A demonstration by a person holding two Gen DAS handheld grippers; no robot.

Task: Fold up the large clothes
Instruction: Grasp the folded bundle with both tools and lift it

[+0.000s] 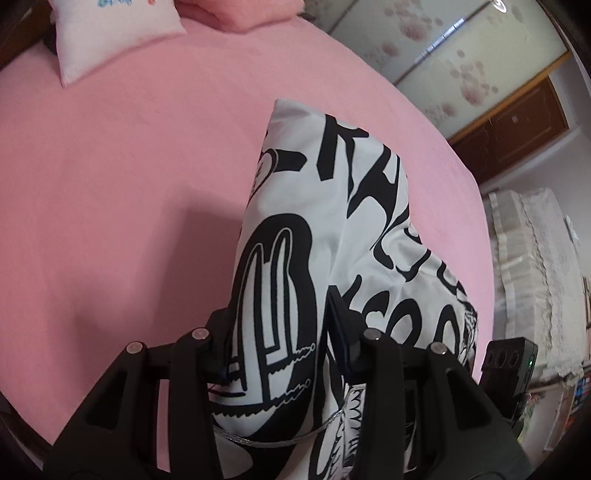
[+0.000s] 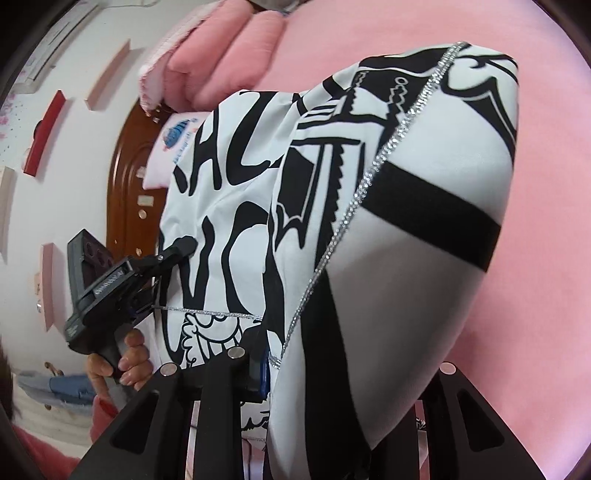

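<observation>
White-and-black printed garment (image 1: 295, 236) hangs pinched in both claws above the pink bed (image 1: 110, 192), likely lifted to let it drape for folding. Left claw (image 1: 280, 354) grasps one bunch, right claw (image 2: 332, 373) another just beside. Far left lies a pillow (image 1: 110, 33); sheet between is bare.

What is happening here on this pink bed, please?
A person is folding a large white garment with black print over the pink bed. The left gripper and right gripper each clamp a bunch of the cloth. A silver chain trim runs across it, and a white pillow lies beyond.
</observation>
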